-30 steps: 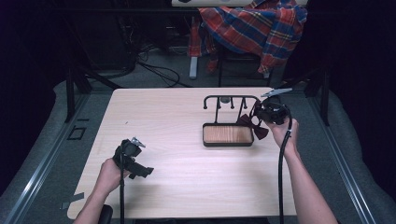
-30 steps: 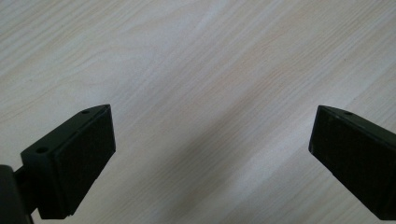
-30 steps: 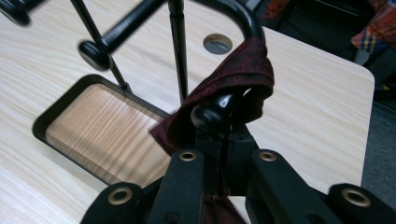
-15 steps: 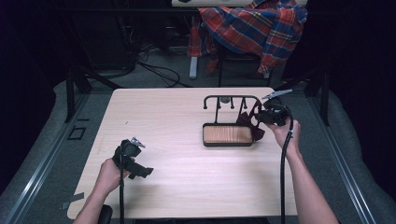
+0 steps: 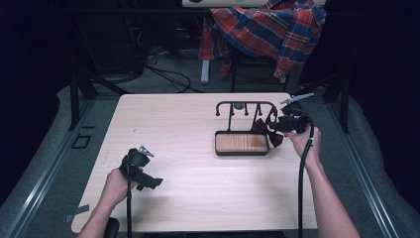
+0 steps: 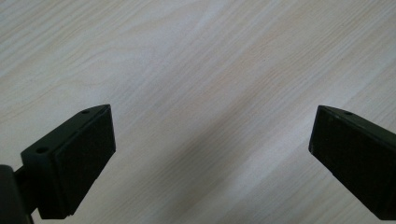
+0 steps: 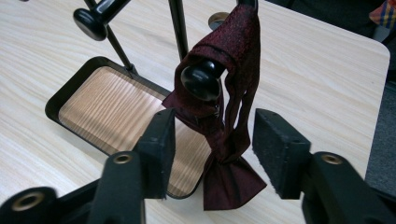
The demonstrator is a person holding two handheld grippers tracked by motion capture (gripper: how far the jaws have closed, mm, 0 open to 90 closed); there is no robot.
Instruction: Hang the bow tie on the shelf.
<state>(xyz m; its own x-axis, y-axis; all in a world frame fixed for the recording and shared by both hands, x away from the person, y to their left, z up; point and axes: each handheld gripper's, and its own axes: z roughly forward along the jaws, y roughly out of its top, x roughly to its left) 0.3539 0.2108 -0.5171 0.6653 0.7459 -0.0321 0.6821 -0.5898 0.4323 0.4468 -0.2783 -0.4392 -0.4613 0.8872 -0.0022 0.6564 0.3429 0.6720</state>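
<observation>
Right gripper point(image 7: 212, 135): jaws apart, straddling one dark red bow tie point(image 7: 224, 116) that hangs from a knobbed peg of the black stand point(image 7: 180, 28); whether a pad touches the fabric is unclear. One wood-lined tray point(image 7: 98, 112) at the stand's base; the stand's top is cut off. Left gripper point(image 6: 212, 140): jaws wide apart over bare table point(image 6: 196, 60), holding nothing. One plaid cloth point(image 5: 270, 27) beyond the table.
</observation>
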